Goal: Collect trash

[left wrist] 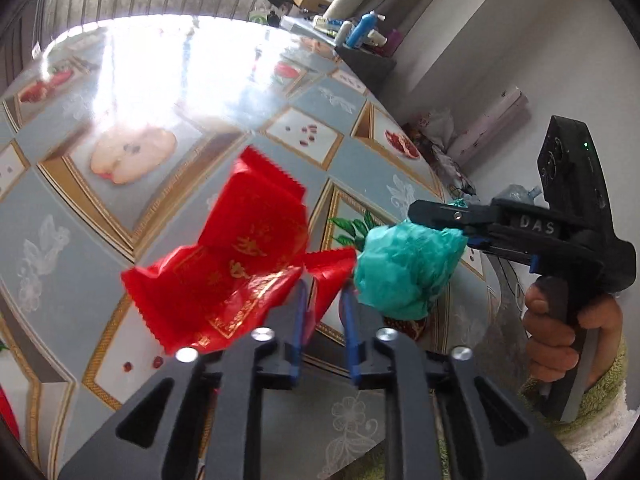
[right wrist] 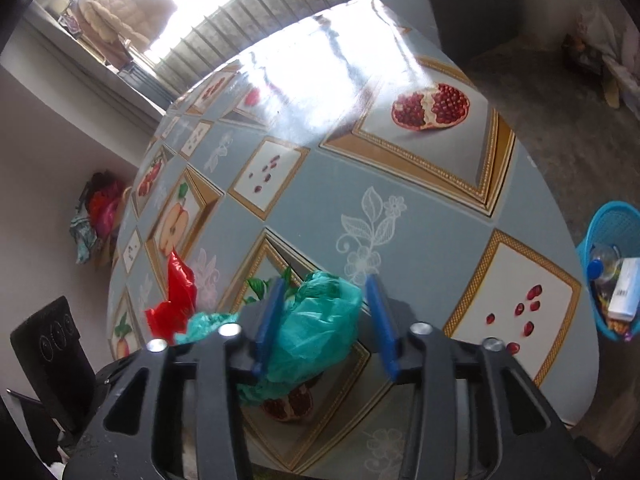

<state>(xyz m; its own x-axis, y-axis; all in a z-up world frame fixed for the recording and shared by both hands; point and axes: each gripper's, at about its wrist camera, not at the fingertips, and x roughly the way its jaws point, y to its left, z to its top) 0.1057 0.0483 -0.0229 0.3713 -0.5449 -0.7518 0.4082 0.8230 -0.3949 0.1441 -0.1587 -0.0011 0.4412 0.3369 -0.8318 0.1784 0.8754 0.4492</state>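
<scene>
Two light, limp pieces sit above the patterned counter (right wrist: 420, 216): the left tool (left wrist: 323, 292) pinches the crinkly red foil wrapper (left wrist: 236, 256) at its corner, while the right tool (right wrist: 326, 300), jaws spread, brackets the crumpled teal plastic bag (right wrist: 320, 328), best gripped mid-bunch.

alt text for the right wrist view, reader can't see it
The right gripper, its blue-padded jaws apart, straddles a crumpled teal plastic bag above a table covered in a fruit-print cloth. A red wrapper shows to the left, and a blue waste basket with trash stands on the floor at right.
</scene>
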